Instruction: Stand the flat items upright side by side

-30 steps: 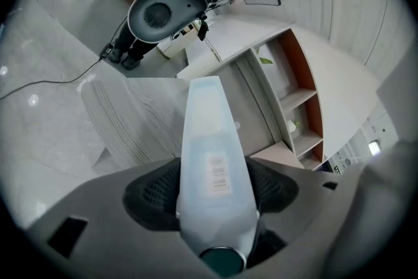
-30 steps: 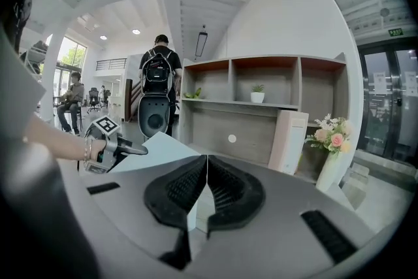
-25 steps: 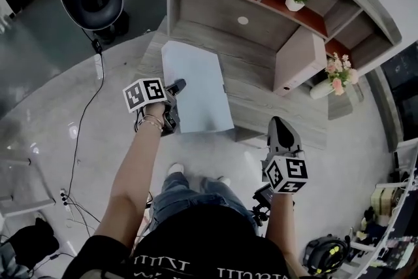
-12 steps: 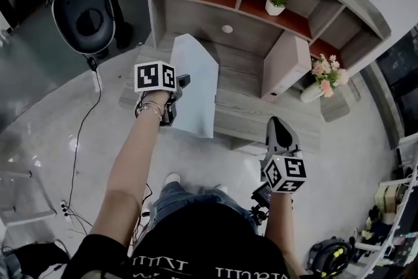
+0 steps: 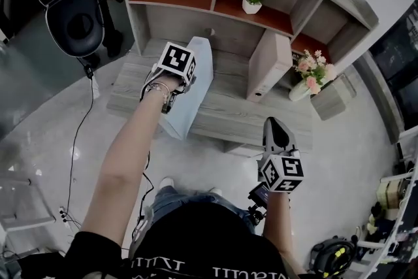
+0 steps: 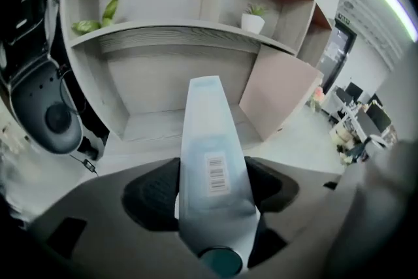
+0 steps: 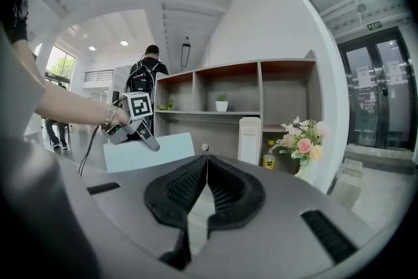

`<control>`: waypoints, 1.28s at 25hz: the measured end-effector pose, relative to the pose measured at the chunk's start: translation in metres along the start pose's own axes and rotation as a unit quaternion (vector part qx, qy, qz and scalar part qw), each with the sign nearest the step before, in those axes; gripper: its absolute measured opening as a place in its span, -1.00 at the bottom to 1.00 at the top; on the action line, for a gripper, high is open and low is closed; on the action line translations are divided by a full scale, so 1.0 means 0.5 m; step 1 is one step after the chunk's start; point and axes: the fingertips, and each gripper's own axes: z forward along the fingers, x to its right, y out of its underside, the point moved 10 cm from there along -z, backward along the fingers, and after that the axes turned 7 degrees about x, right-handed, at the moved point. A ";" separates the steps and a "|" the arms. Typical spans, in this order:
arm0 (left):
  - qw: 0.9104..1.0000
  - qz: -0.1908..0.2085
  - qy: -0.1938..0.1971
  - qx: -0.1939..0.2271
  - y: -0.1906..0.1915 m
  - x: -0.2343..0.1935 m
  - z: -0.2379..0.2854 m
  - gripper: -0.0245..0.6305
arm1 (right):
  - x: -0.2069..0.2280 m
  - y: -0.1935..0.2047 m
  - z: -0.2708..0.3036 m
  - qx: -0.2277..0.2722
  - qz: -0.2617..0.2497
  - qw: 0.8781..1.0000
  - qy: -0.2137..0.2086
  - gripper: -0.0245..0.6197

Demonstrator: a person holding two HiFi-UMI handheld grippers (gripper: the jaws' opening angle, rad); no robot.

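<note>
- My left gripper [image 5: 177, 89] is clamped on the pale blue folder [image 5: 194, 91]. In the left gripper view both pads press its faces near the barcode label, and the grip looks the same as a second ago.
- The big change is the folder's pose. A second ago its broad face lay almost flat toward my head camera. Half a second ago it was partly tilted. Now it is turned on edge and shows only as a narrow strip.
- My left hand has also moved up and in toward the shelf unit [image 5: 228, 117]. The folder now sits over the lower ledge [image 5: 130, 85], with its near end past the ledge's front edge.
- I cannot tell whether the folder touches the ledge.
- The pink folder [image 5: 268, 65] stands upright against the partition [image 5: 297, 10], as before. It is to the right of the blue one and well apart from it.
- My right gripper [image 5: 275, 131] has its jaws together with nothing between them. It hangs low at the right in front of the shelf unit, much where it was.
- The shelf sits more centrally in my head view than it did a second ago.
- The flowers [image 5: 310, 72] and the small potted plant [image 5: 251, 3] keep their places on the shelf.
</note>
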 end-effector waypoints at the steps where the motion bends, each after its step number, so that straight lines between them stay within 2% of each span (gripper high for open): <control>1: 1.000 0.024 -0.003 -0.020 -0.010 0.014 0.006 0.03 | 0.010 0.001 -0.003 0.001 0.001 1.000 0.000 -0.88; 5: 0.988 0.106 -0.019 -0.112 -0.037 0.059 0.037 0.07 | 0.049 0.006 -0.012 0.004 0.006 1.000 -0.004 -0.88; 8: 0.981 0.140 -0.025 -0.135 -0.049 0.081 0.053 0.08 | 0.079 0.013 -0.018 0.002 0.009 1.000 -0.011 -0.88; 12: 0.967 0.168 -0.023 -0.188 -0.056 0.102 0.070 0.09 | 0.119 0.023 -0.028 -0.002 0.014 1.000 -0.021 -0.88; 16: 0.955 0.171 0.003 -0.241 -0.056 0.112 0.096 0.12 | 0.156 0.036 -0.038 -0.009 0.013 0.999 -0.036 -0.88; 20: 0.945 0.181 0.002 -0.271 -0.052 0.120 0.115 0.15 | 0.195 0.053 -0.051 -0.020 0.016 0.999 -0.039 -0.88; 26: 0.944 0.187 0.007 -0.274 -0.049 0.110 0.130 0.17 | 0.212 0.063 -0.037 -0.020 0.021 0.999 -0.028 -0.87; 32: 0.951 0.183 0.020 -0.247 -0.056 0.098 0.128 -0.01 | 0.194 0.029 0.002 -0.004 0.022 1.000 -0.015 -0.88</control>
